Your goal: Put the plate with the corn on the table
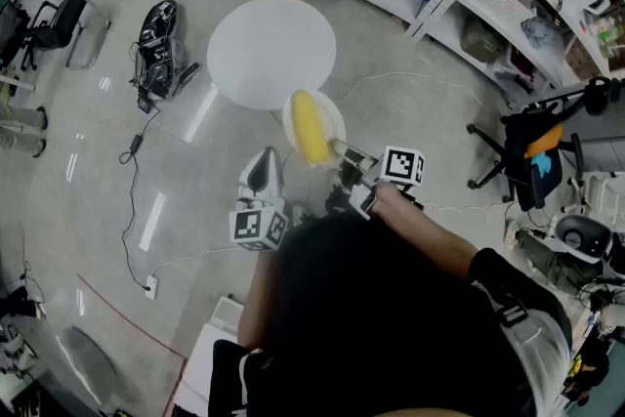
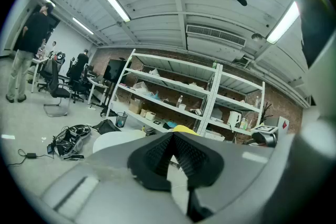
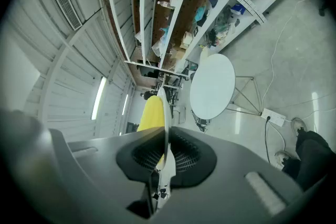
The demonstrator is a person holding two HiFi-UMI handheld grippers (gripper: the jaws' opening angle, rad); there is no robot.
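Fingers (image 3: pixel 186 157) of the right gripper (image 3: pixel 166 140) are closed on the rim of the plate (image 1: pixel 333 112). It carries the corn (image 1: pixel 311 127) and is held in the air, near the edge of the round white surface (image 1: pixel 269 49). On the left gripper (image 2: pixel 173 138), the fingers are together and hold nothing.

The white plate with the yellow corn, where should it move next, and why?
Probably carry the white plate forward over the round white table: the right gripper grips the plate's rim, and it hangs with the yellow corn near the table's edge.
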